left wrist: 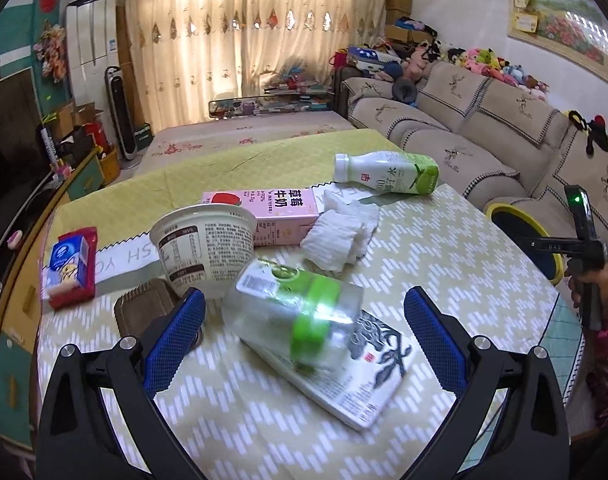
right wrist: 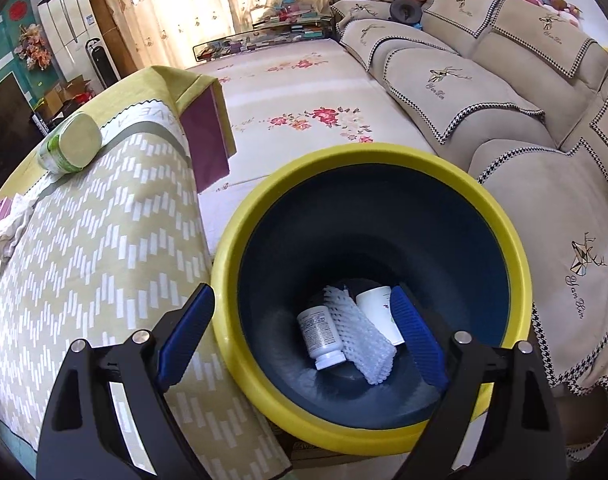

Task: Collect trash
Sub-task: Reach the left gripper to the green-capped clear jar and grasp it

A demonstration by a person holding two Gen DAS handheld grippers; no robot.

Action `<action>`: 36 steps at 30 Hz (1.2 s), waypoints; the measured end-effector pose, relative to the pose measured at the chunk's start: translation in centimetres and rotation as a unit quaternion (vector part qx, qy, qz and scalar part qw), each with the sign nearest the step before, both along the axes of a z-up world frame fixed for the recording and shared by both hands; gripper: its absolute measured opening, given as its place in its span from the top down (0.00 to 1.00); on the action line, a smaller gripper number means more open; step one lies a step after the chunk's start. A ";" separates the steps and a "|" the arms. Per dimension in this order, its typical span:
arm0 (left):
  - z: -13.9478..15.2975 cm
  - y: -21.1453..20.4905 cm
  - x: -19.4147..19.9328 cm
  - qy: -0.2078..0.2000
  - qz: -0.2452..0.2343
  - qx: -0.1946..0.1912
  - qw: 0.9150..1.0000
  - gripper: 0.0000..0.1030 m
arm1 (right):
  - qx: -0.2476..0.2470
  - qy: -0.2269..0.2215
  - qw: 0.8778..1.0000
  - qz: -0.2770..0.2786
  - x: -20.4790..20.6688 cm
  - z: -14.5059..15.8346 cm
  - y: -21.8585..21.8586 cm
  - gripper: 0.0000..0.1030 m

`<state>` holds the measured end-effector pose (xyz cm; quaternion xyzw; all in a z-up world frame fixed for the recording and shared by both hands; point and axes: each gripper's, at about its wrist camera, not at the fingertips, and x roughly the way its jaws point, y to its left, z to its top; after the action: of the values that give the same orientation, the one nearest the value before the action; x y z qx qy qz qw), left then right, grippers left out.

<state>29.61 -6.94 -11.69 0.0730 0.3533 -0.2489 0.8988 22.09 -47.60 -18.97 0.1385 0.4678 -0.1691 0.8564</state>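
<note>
Left wrist view: your left gripper (left wrist: 304, 336) hangs over the table (left wrist: 443, 240), jaws spread wide w/ nothing clamped. A clear plastic bottle (left wrist: 296, 312) w/ a green label band lies on its side between the blue fingers (left wrist: 176, 336), touching neither pad; it's blurred. Under the bottle's near end sits a flat white carton (left wrist: 375, 376) w/ black ink art. Just beyond the bottle stands a white paper cup (left wrist: 204, 240), tilted. Behind the cup lies a pink milk carton (left wrist: 272, 216), crumpled white tissue (left wrist: 339, 236) beside it. Further back from the bottle, a white and green drink bottle (left wrist: 387, 172) lies on its side. Left of the cup is a red and blue packet (left wrist: 70, 264). Your right hand (left wrist: 595, 280) shows at the edge, right of the bottle.

Right wrist view: your right gripper (right wrist: 304, 340) hovers over the yellow-rimmed bin (right wrist: 232, 240) beside the table, jaws wide, holding nothing. In the bin's bottom: a white pill bottle (right wrist: 319, 336), white foam netting (right wrist: 359, 340) touching it, and a white cup (right wrist: 377, 308)
</note>
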 end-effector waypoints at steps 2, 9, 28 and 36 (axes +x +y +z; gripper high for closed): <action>-0.4 -0.2 0.7 0.003 -0.007 0.006 1.000 0.05 | 0.000 0.001 1.000 0.001 0.2 0.0 0.3 0.18; -1.7 -0.5 1.7 0.017 -0.023 0.014 0.999 0.05 | 0.001 0.004 1.000 0.010 0.9 0.1 1.2 0.18; -2.3 -1.9 1.7 0.030 -0.013 0.036 0.999 0.24 | 0.011 -0.003 1.000 0.016 0.1 0.3 1.2 0.18; 0.2 -4.5 -0.9 0.012 -0.032 0.038 0.999 0.24 | 0.022 -0.018 1.000 0.000 -1.5 0.5 -0.3 0.18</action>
<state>28.70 -11.41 -11.51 0.1153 0.3704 -0.2647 0.8829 20.61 -47.85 -18.51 0.1599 0.4560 -0.1559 0.8615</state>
